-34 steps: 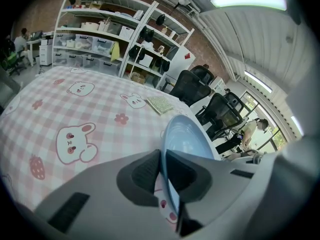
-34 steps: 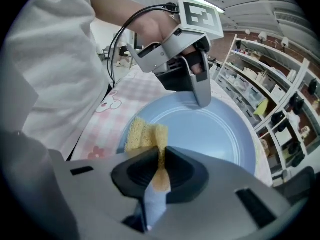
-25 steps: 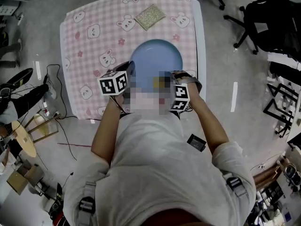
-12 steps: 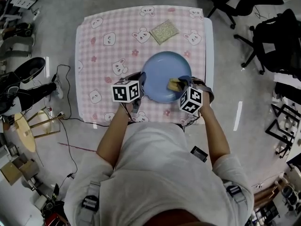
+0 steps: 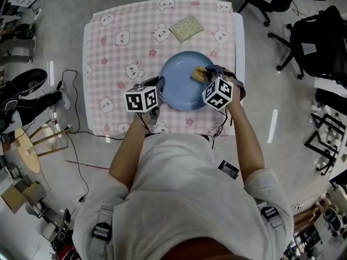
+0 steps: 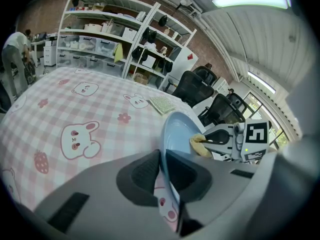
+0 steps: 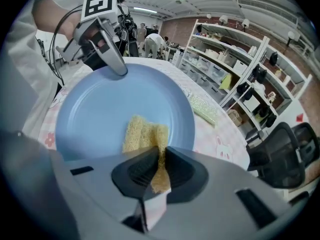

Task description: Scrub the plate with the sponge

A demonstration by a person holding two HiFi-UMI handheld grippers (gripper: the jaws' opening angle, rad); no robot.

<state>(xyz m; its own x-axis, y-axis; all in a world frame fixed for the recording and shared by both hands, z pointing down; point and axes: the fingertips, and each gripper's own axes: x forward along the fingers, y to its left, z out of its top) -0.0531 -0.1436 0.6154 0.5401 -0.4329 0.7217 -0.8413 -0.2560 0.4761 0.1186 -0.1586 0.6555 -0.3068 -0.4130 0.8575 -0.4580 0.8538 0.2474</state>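
- The person wears a pale grey, short-sleeved shirt (image 5: pixel 184 194).
- Dark strap buckles (image 5: pixel 101 233) sit at seven and four o'clock.
- The left gripper (image 5: pixel 160 84) and right gripper (image 5: pixel 205 73) have grey shells, black pads (image 7: pixel 137 171) and white cubes (image 5: pixel 142 98) bearing black square markers.

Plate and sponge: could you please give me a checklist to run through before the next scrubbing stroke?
1. Left gripper shut on the rim of the plate: ok.
2. Right gripper shut on the sponge: ok.
3. Sponge lying on the plate's face: ok.
4. Plate wholly over the table, inside its edges: ok.
5. Green pad apart from the plate, out of the stroke's way: ok.
6. How hard the sponge presses on the plate: cannot tell.
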